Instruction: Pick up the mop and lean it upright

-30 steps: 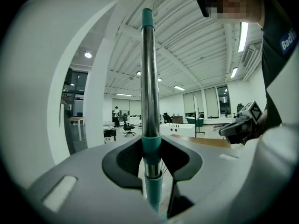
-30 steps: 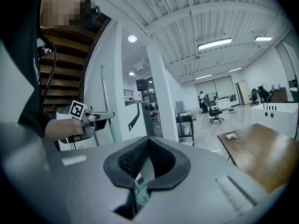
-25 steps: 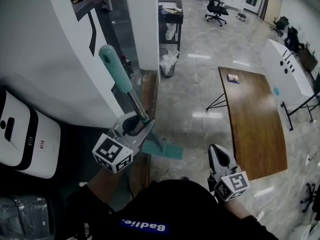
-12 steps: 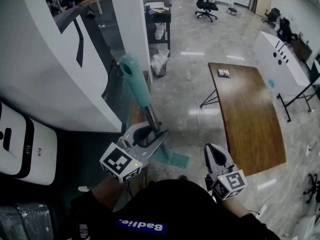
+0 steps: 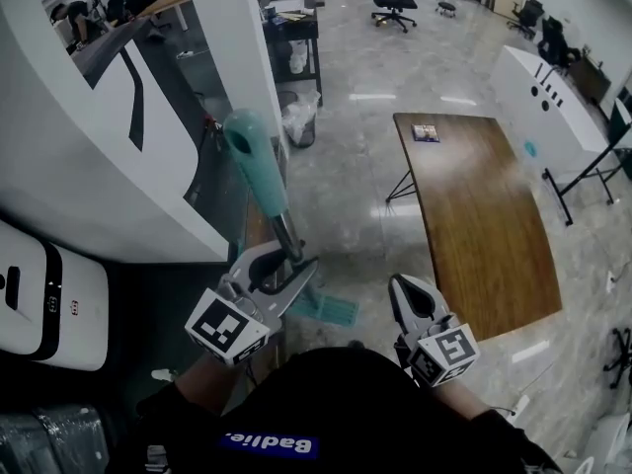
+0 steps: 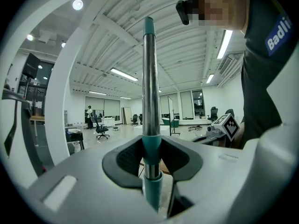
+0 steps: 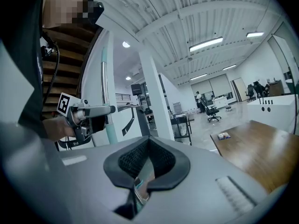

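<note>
While clamping left gripper fingers on upright mop handle just beside white pillar, holds right gripper fingers together, empty.

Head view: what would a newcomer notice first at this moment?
The teal-handled mop stands nearly upright at centre left, its pole clamped in the left gripper beside the white wall. To the right, a long wooden table stretches across the shiny floor, with the empty right gripper near its lower end.
</note>
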